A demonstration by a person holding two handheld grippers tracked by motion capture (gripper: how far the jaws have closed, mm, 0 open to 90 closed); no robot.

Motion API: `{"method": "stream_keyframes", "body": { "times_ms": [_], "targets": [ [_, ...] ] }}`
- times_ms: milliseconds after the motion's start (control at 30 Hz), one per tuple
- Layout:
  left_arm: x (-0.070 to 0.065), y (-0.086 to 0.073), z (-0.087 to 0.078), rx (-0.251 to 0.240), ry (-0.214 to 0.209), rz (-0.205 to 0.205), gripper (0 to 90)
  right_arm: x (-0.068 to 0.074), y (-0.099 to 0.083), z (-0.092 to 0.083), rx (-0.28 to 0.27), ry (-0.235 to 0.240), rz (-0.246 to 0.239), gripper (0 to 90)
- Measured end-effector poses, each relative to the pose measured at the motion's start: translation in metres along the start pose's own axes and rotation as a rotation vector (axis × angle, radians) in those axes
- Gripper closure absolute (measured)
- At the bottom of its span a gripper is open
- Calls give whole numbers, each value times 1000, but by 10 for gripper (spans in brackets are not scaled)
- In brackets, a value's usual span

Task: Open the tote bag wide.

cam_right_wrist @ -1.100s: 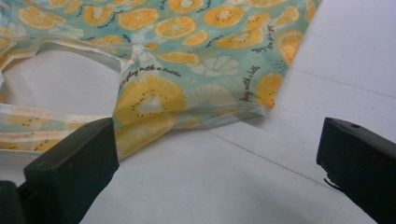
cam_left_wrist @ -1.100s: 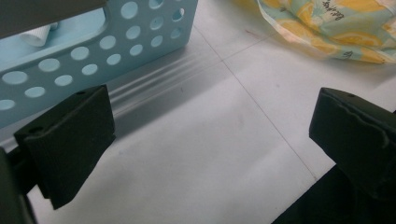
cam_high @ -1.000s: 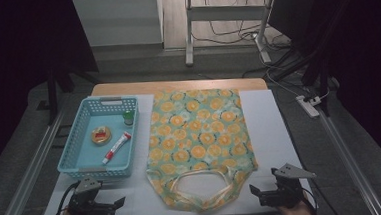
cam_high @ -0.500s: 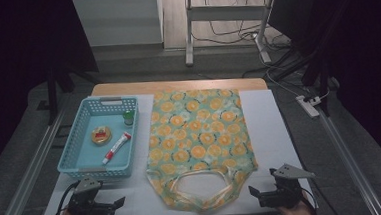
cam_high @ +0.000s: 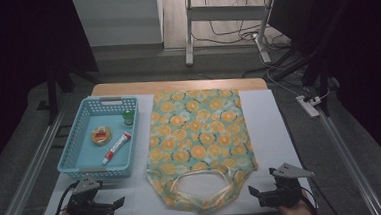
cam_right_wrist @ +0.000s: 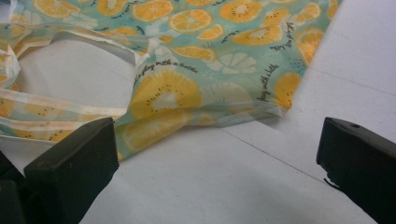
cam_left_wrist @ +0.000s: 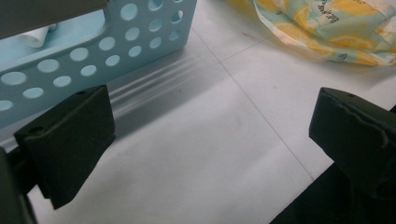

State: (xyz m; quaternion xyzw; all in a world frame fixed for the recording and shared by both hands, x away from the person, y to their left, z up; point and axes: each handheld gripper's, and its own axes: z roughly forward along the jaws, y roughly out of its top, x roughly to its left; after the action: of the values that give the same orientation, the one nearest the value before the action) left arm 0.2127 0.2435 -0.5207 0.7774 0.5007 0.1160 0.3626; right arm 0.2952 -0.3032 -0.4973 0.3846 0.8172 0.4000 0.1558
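Bag (cam_high: 200, 142) flat at table (cam_high: 269, 122) centre, handles toward near edge; basket (cam_high: 81, 159) at left edge. Left hand-held gripper (cam_high: 118, 202) and right hand-held gripper (cam_high: 254, 191) at near corners, jaws wide apart, empty. Nothing grasped yet; whole job remains

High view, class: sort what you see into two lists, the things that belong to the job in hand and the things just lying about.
Belonging to the job:
- fruit-print bag, flat on the table
- left tool, open
- right tool, open

Probably lying about:
- blue basket
- tube, round tin and green bottle inside it
- power strip on the floor
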Motion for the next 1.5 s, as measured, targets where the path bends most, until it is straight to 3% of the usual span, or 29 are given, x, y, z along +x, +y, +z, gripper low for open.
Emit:
{"method": "stream_keyframes", "body": {
  "times_ms": [300,500,867,1500],
  "targets": [
    [1,0,-1,-6,-6,-3,6,8,5,4,18,32,-41,0],
    [1,0,-1,-7,-7,-7,5,19,13,9,26,85,-73,0],
    [1,0,0,2,-9,-7,6,33,22,20,63,115,-117,0],
    [0,1,1,6,-9,-5,7,69,45,46,103,222,-216,0]
  ]
}}
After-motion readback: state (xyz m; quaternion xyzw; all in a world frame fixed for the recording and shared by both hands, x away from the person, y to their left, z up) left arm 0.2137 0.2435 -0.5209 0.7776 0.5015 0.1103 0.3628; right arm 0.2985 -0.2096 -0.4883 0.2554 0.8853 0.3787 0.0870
